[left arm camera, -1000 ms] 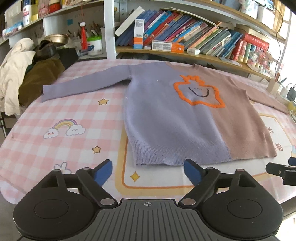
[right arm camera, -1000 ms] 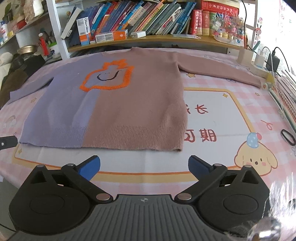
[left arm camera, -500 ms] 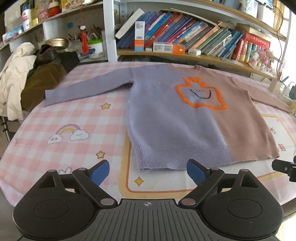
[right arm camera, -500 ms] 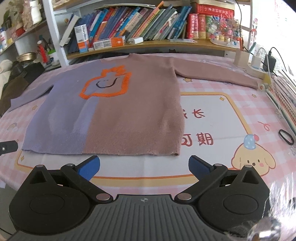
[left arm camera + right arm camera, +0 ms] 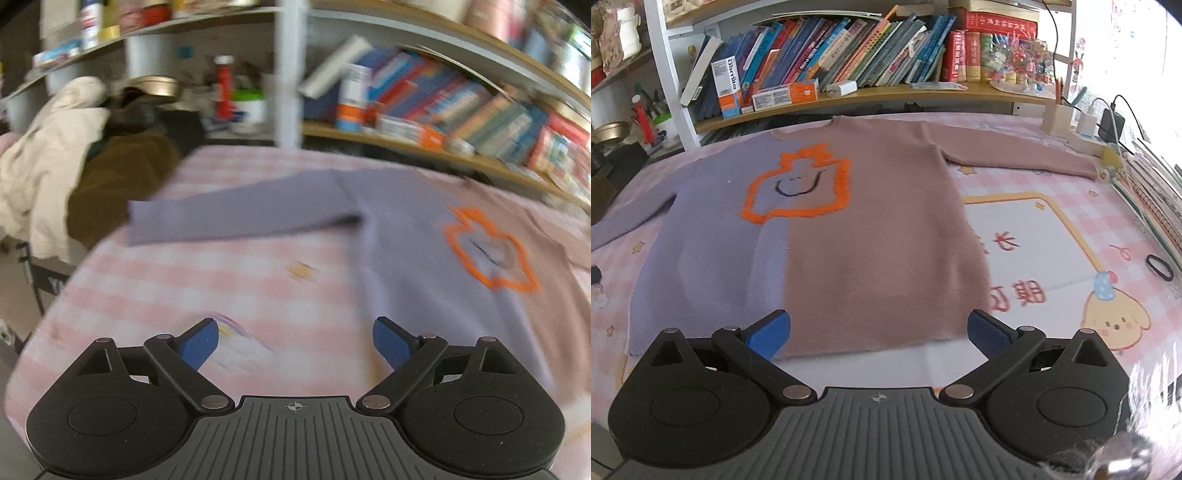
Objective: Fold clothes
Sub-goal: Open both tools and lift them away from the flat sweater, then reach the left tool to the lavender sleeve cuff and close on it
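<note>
On checked cloth (image 5: 1071,206), fuzzy flat sweater (image 5: 871,236)

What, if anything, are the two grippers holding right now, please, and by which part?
Nothing is held. The left gripper and right gripper both stand open with nothing between their fingers, while the sweater lies flat on the table.

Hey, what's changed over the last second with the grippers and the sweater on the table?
The left gripper has swung left, now facing the sweater's lilac sleeve instead of the hem; its view is motion-blurred. The right gripper has moved forward, its fingers now at the brown half of the hem. Neither has gripped anything; both remain open. The sweater stays spread flat on the checked tablecloth, unfolded.
</note>
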Demonstrator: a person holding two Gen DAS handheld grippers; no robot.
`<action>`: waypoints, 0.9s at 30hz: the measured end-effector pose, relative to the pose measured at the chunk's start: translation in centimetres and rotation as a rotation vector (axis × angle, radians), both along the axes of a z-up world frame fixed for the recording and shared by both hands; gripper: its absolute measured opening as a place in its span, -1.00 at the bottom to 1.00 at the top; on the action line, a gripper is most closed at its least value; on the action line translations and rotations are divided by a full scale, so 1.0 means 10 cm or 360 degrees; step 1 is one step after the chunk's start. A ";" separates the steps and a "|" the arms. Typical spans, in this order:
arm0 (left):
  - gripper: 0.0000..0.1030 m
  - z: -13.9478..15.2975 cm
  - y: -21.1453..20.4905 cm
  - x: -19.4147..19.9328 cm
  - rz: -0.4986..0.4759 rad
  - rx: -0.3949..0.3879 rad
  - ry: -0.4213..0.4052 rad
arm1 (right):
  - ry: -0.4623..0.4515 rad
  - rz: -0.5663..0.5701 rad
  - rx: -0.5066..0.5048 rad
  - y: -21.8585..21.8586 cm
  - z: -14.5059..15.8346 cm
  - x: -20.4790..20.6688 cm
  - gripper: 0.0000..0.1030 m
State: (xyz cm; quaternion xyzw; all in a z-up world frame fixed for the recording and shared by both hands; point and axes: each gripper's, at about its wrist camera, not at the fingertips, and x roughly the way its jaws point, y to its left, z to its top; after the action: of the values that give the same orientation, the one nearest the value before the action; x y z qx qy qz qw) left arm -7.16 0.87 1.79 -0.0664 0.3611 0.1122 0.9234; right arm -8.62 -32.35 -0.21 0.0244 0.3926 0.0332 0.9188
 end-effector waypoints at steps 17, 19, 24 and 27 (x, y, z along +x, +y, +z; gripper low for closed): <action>-0.19 -0.47 1.78 0.55 0.0563 -0.0399 -0.0126 | 0.0034 -0.0091 -0.0205 0.71 0.10 0.03 1.00; -0.21 -0.52 1.84 0.61 0.0579 -0.0417 -0.0139 | 0.0030 -0.0097 -0.0238 0.76 0.12 0.00 1.00; -0.21 -0.54 1.92 0.74 0.0577 -0.0474 -0.0200 | 0.0046 -0.0143 -0.0279 0.79 0.13 -0.03 1.00; -0.21 -0.56 1.94 0.80 0.0566 -0.0552 -0.0240 | 0.0054 -0.0158 -0.0289 0.81 0.13 -0.02 1.00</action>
State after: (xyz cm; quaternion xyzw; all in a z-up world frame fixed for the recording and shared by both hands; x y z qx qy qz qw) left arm 0.87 20.22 -3.81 -0.2943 0.2877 0.2039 0.8883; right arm -8.83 -24.26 1.08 -0.0390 0.4078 -0.0483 0.9110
